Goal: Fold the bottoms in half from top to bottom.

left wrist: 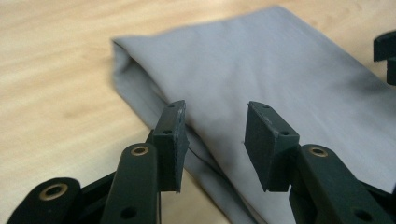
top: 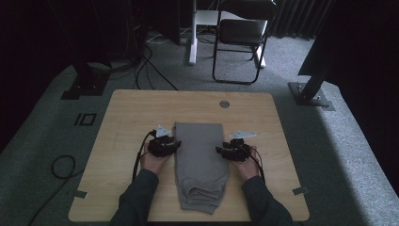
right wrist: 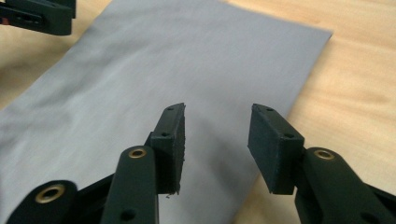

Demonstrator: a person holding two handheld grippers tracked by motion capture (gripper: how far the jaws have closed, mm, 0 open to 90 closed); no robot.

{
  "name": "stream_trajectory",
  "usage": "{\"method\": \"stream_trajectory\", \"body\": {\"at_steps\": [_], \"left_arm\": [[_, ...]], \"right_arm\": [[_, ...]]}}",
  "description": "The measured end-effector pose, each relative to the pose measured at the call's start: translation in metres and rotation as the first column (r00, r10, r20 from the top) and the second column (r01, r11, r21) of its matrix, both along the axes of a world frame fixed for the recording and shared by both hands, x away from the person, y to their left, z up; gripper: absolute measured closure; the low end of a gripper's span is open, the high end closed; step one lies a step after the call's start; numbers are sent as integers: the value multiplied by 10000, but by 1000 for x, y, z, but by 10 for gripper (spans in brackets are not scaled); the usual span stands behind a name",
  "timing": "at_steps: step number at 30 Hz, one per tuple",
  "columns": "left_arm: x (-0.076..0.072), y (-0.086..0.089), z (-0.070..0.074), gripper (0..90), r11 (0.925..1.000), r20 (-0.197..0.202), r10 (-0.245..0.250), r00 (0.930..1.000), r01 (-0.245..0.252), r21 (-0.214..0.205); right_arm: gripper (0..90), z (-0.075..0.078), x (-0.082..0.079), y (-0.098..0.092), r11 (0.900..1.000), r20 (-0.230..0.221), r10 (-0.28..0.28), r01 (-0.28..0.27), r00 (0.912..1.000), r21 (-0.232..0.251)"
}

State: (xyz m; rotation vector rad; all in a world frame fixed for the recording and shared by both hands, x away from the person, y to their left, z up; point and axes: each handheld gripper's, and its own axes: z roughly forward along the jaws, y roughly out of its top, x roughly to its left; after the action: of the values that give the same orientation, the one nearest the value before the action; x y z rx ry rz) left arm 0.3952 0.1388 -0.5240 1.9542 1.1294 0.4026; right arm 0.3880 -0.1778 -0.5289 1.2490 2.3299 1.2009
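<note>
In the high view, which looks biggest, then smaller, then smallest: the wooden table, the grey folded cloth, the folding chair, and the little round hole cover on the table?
1. wooden table
2. grey folded cloth and folding chair: they look alike, and the chair stands farther off, so unsure
3. round hole cover

From my remote station, surroundings only. Wooden table (top: 131,113): light top, rounded corners, with a round grey grommet (top: 224,104) near its far edge, right of centre. Two pale tape tabs stick out at its near corners, one left (top: 81,193), one right (top: 300,190). Grey carpet (top: 42,141) all around. Black folding chair (top: 242,33) stands beyond the far edge, well apart from the table. Beside it, a white stand leg (top: 192,33). Dark frame posts on base plates: one far left (top: 87,75), one far right (top: 313,87). Black cables (top: 150,70) run across the carpet behind the table; another loops at the left (top: 63,165). A black rectangular outline marks the carpet (top: 85,119).
</note>
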Motion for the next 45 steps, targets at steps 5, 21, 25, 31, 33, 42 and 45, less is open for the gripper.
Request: {"method": "stream_trajectory", "body": {"at_steps": [5, 21, 25, 31, 33, 42, 45], "left_arm": [[24, 2, 0, 593, 9988, 6, 486, 9988, -486, 22], [67, -9, -4, 559, 9840, -90, 1769, 9842, -1767, 224], [78, -10, -10, 547, 9797, -478, 2000, 9786, -1991, 244], [86, -12, -17, 527, 9791, -882, 2030, 9752, -2013, 279], [87, -13, -20, 512, 9768, -1057, 2137, 9712, -2108, 385], [88, -10, -24, 571, 9789, -1368, 2032, 9695, -2044, 50], [89, -10, -25, 675, 9801, -1595, 1910, 9685, -1972, -236]], "right_arm": [[581, 1, 23, 6, 9990, 246, -304, 312, 9992, -308], [611, -9, 86, 6, 9843, -141, -1754, 1751, 9844, -239], [600, -14, 99, 8, 9785, -514, -2057, 2061, 9773, 23], [561, -16, 112, 13, 9716, -737, -2362, 2367, 9689, -14], [560, -17, 115, 16, 9707, -774, -2400, 2384, 9677, -296], [624, -19, 114, 27, 9741, -387, -2105, 2062, 9768, -932], [700, -18, 114, 30, 9759, -389, -1982, 1935, 9794, -1008]]}}
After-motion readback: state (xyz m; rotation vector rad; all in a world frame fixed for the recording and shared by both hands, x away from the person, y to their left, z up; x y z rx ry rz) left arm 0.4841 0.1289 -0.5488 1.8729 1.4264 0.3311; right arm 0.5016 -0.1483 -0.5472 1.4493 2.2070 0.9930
